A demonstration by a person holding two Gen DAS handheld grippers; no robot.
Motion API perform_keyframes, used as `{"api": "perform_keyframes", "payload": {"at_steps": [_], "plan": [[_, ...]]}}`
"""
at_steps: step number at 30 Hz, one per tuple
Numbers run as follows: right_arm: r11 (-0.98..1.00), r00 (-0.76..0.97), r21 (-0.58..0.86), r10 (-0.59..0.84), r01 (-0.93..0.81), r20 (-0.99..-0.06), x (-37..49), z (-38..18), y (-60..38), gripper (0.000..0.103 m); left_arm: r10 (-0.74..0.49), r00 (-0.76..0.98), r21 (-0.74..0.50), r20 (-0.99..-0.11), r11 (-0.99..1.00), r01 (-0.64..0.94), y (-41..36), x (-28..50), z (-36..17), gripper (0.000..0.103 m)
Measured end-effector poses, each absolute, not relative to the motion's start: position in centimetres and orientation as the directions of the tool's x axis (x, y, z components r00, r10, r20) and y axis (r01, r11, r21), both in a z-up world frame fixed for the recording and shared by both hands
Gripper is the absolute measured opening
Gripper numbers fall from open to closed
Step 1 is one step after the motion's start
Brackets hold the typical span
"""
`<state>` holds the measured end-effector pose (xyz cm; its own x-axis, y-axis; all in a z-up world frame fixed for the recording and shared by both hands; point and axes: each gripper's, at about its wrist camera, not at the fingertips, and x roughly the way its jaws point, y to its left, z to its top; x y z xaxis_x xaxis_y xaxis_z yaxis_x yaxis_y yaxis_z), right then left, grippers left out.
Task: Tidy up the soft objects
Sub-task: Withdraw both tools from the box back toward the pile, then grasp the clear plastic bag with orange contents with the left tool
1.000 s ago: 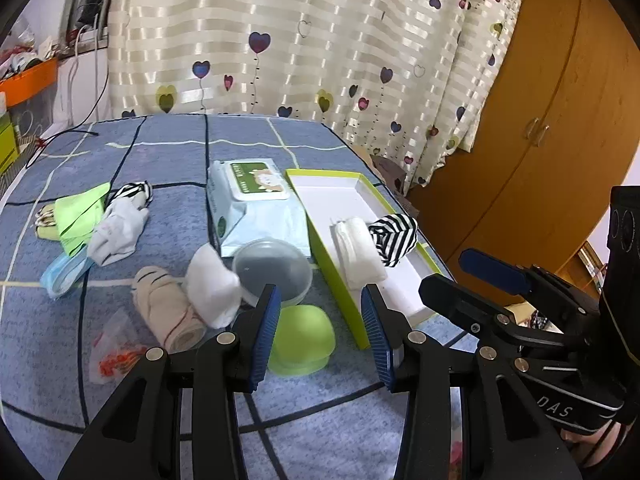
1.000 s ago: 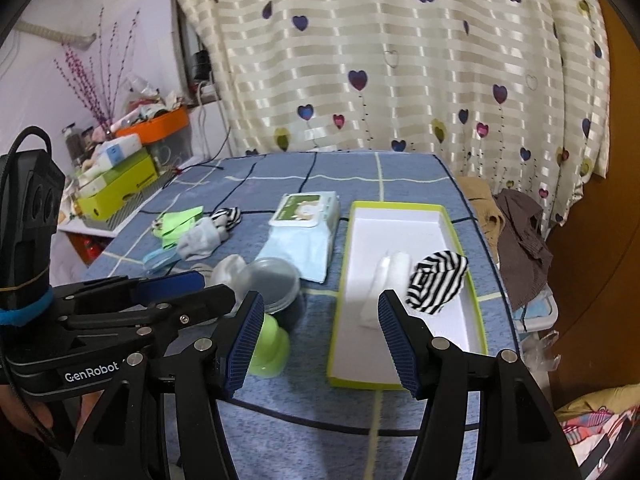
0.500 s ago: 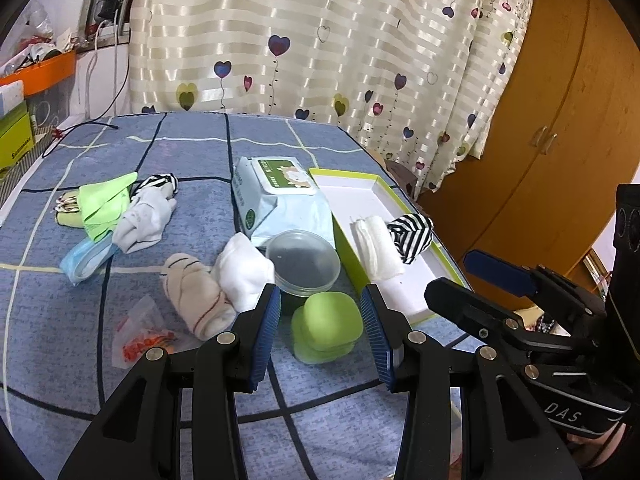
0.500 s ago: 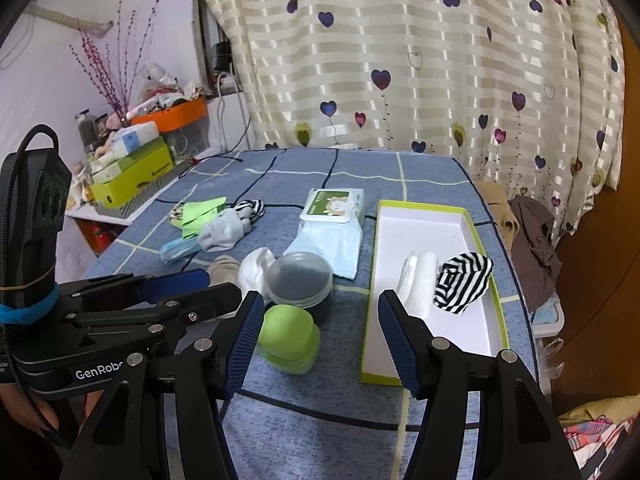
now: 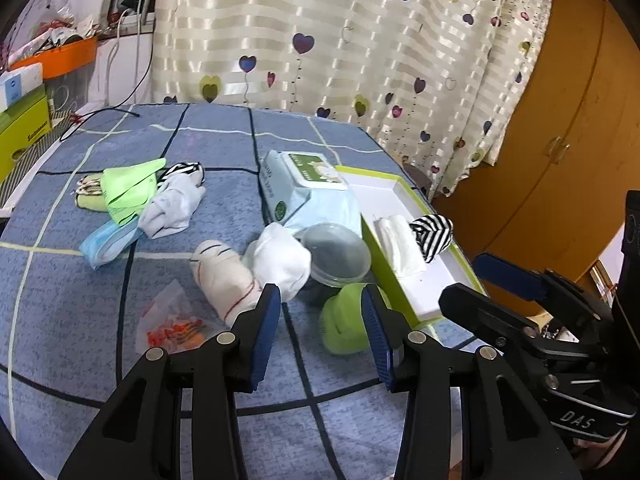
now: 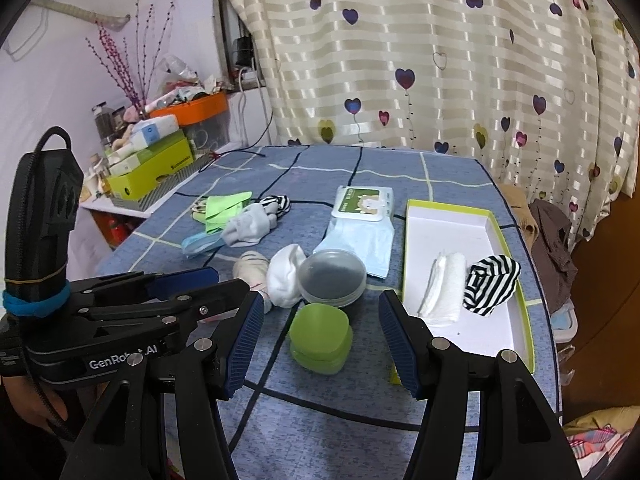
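Note:
A white tray with a green rim lies on the blue checked cloth and holds a folded white cloth and a black-and-white striped sock. A white sock and a cream striped sock lie left of the tray. Further left sit a grey sock and a green cloth. My left gripper hovers open and empty over the cloth, just short of the white sock. My right gripper is open and empty above a green container.
A green lidded container, a clear round tub and a wipes pack crowd the middle. A blue face mask and a small plastic bag lie at the left. Curtain behind, wardrobe at right.
Both grippers have shifted sideways, so the socks and containers sit further right in both views. Nothing on the table has moved; both grippers stay open.

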<state>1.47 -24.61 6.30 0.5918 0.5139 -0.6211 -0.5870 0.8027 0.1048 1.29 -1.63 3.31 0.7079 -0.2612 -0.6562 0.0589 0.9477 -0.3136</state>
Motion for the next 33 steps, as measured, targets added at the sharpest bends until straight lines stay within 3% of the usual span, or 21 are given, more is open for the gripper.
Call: {"api": "perform_keyframes", "payload": {"at_steps": [16, 33], "plan": [[0.779, 0.561, 0.111, 0.534, -0.617, -0.632, 1.7, 5.7, -23.0, 0.059, -0.19, 0.717, -0.324, -0.671, 0.945, -0.052, 3.1, 0.6, 1.9, 0.043], [0.732, 0.493, 0.106, 0.55, -0.673, -0.675, 4.5, 3.8, -18.2, 0.059, -0.125, 0.638, -0.321, -0.759, 0.926, -0.199, 7.8, 2.0, -2.9, 0.043]]}}
